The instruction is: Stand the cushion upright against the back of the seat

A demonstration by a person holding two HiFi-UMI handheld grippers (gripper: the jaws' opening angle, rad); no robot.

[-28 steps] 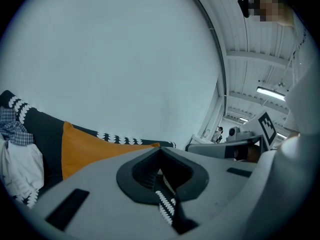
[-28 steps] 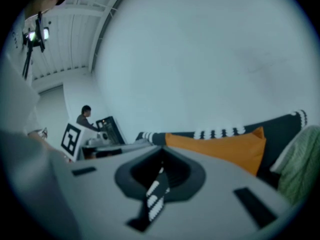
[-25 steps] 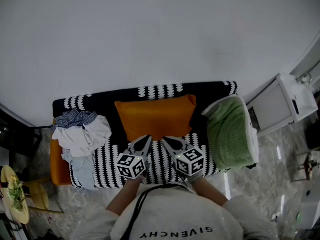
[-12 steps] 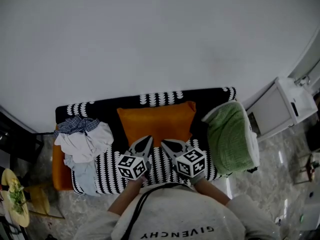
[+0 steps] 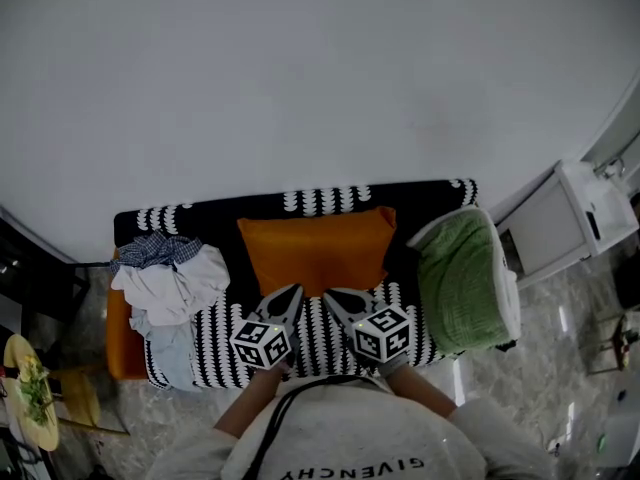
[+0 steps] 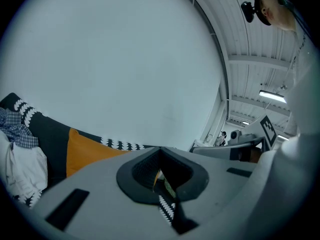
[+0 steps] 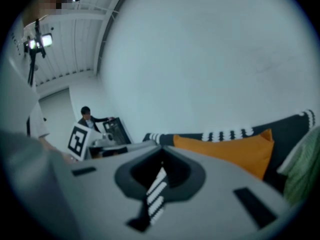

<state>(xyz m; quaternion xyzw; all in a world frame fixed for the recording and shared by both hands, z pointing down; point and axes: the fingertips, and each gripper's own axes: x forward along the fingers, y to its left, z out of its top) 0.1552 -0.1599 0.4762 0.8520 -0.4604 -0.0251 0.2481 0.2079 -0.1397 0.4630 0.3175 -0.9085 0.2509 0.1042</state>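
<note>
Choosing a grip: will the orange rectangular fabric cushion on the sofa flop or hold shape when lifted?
The orange rectangular fabric cushion looks plump, so probably light, sagging if pinched. Propped against the patterned backrest, it may slump.

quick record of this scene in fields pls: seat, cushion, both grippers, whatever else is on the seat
seat: sofa, black and white patterned cover
cushion: orange, mid-seat, standing up against the sofa back
left gripper: shut, holds nothing, tip near the cushion's lower edge
right gripper: shut, holds nothing, beside the left one
left end: pile of clothes
right end: green blanket
</note>
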